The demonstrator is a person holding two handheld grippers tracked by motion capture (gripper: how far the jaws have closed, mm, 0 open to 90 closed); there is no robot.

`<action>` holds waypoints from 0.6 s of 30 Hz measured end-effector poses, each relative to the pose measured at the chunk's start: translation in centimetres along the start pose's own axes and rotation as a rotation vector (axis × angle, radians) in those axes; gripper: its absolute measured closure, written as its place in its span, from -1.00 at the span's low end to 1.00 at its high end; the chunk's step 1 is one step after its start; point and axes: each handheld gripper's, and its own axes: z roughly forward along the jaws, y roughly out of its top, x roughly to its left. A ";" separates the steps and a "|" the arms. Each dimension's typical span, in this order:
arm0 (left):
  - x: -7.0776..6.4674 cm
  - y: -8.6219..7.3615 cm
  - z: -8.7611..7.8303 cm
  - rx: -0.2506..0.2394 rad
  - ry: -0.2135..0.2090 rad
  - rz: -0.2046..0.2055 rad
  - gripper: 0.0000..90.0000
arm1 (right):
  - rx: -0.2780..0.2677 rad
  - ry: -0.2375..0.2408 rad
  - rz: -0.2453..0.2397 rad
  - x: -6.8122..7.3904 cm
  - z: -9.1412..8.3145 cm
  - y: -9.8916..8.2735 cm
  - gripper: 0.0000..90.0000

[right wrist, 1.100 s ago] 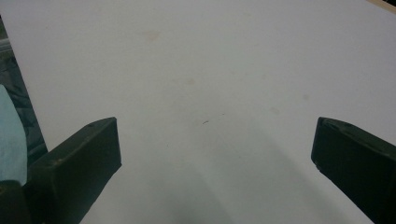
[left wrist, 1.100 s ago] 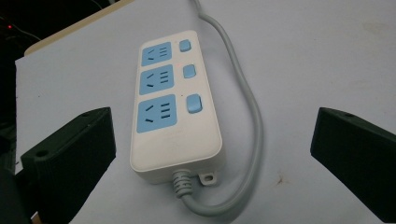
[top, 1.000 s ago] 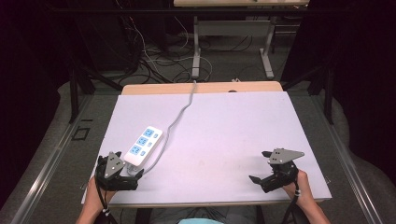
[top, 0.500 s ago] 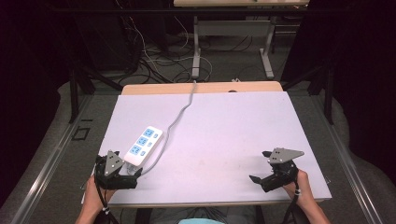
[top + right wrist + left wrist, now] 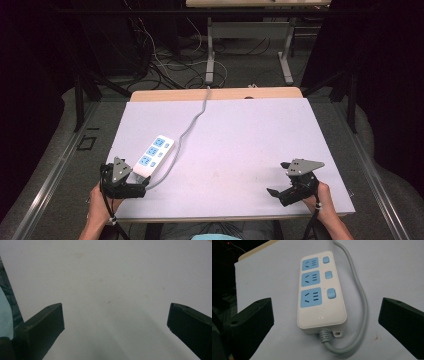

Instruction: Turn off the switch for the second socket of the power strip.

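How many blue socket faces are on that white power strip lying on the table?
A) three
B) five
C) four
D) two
A: the left gripper view shows the power strip lying between the open jaws of the left hand-held gripper, with three blue socket faces in a row, each beside its own blue switch.

A white-topped table (image 5: 250,135) with a wooden far edge stands on grey floor (image 5: 65,150). Beyond it, tangled cables (image 5: 155,55) lie by a second table's grey metal legs (image 5: 211,50). The surroundings are dark.
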 end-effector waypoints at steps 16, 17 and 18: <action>1.2 0.9 0.5 0.007 -0.014 -0.034 -1.00 | 0.000 -0.007 -0.009 0.0 0.1 0.0 -0.99; 1.3 0.9 0.6 0.005 -0.018 -0.045 -1.00 | 0.010 -0.003 -0.010 -0.1 0.1 0.0 -0.99; 1.4 0.9 0.7 0.004 -0.017 -0.048 -1.00 | 0.001 -0.008 -0.011 -0.1 0.1 0.0 -0.99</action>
